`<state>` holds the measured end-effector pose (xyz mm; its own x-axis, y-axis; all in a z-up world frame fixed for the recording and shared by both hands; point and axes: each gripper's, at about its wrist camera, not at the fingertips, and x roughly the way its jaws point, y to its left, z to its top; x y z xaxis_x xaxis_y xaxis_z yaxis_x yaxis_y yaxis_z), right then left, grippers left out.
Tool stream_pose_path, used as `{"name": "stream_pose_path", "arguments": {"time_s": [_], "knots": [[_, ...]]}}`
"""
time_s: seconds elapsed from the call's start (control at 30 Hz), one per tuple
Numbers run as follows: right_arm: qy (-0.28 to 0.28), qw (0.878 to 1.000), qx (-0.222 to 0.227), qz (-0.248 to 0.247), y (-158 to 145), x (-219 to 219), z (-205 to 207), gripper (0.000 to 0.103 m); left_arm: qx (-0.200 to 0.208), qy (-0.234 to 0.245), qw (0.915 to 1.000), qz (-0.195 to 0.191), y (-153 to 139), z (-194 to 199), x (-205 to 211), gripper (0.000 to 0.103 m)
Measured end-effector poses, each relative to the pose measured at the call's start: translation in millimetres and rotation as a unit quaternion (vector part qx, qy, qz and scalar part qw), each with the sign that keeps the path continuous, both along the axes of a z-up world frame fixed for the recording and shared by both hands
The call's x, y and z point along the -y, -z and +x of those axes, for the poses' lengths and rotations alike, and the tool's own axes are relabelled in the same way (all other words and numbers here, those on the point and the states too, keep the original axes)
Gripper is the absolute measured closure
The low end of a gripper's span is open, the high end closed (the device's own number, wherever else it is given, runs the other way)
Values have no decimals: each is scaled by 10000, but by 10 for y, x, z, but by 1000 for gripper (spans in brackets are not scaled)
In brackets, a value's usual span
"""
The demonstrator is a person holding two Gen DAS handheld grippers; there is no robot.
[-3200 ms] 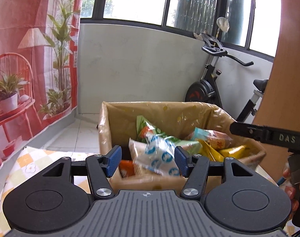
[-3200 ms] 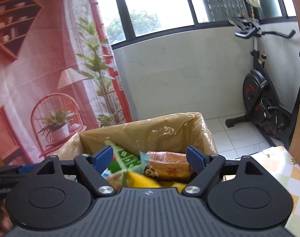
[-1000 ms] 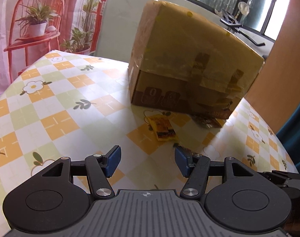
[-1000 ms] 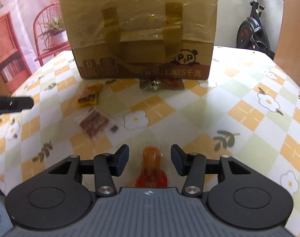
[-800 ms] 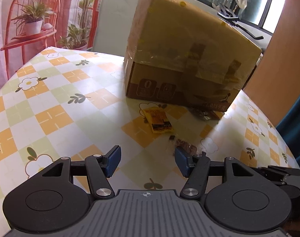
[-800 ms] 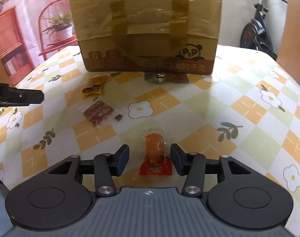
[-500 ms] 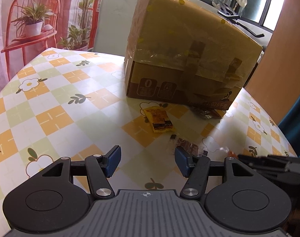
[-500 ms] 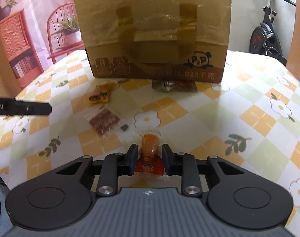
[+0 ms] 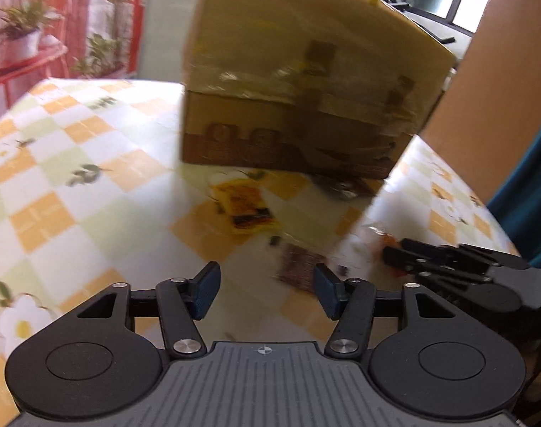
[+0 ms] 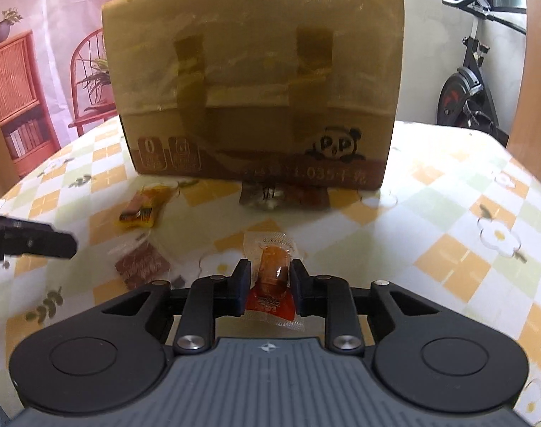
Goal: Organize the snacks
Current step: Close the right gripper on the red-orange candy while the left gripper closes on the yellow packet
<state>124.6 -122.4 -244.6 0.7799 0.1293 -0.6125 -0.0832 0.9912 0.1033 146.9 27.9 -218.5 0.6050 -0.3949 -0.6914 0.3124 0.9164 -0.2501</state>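
My right gripper [image 10: 270,275] is shut on an orange snack in a clear wrapper [image 10: 270,249], low over the checked tablecloth [image 10: 448,235]. My left gripper [image 9: 266,277] hovers over the cloth, its jaws closing with nothing between them. A brown square packet [image 9: 300,265] lies just ahead of its right finger. Farther on lies a yellow packet [image 9: 243,203]. The tall cardboard box [image 10: 256,82] stands behind. In the right wrist view the brown packet [image 10: 142,265] and yellow packet [image 10: 138,210] lie to the left, near the left gripper's tip [image 10: 57,243].
A dark crumpled packet [image 10: 281,194] lies against the box's front face. An exercise bike [image 10: 466,96] stands beyond the table at the right. A wooden panel [image 9: 501,53] rises at the right, and a printed backdrop hangs at the left.
The right jaws closed onto the orange snack, which had lain loose between them. Both grippers came closer to the box. The left jaws narrowed a little.
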Motion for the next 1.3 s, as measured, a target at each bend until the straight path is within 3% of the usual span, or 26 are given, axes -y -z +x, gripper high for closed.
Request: {"name": "stream_pose_path", "arguments": {"time_s": [0.17,0.37,0.53,0.73,0.77,0.87,1.13,1.3], "knots": [[-55,9999,108,-24,19,-18,-49,78,-274,-200,9992,205,105,147,118,49],[-68,9998,112,140,31,24,-47,78,-429,-857,9954,27,147,545,78,41],[-95,9997,121,176,35,42,-58,78,-248,-705,9966,348,132,726,291,39],[-101,9997,122,165,38,34,-51,78,-46,-878,9938,681,209,864,429,40],[-102,9998,123,153,38,28,-50,78,24,-878,9928,813,221,857,466,42],[-103,9998,124,146,41,25,-49,78,211,-932,9879,1222,237,801,525,65],[-105,9997,125,181,44,32,-44,78,313,-647,9929,952,90,422,374,68],[-143,9995,131,247,44,52,-52,78,351,-741,9946,637,-42,121,149,68]]}}
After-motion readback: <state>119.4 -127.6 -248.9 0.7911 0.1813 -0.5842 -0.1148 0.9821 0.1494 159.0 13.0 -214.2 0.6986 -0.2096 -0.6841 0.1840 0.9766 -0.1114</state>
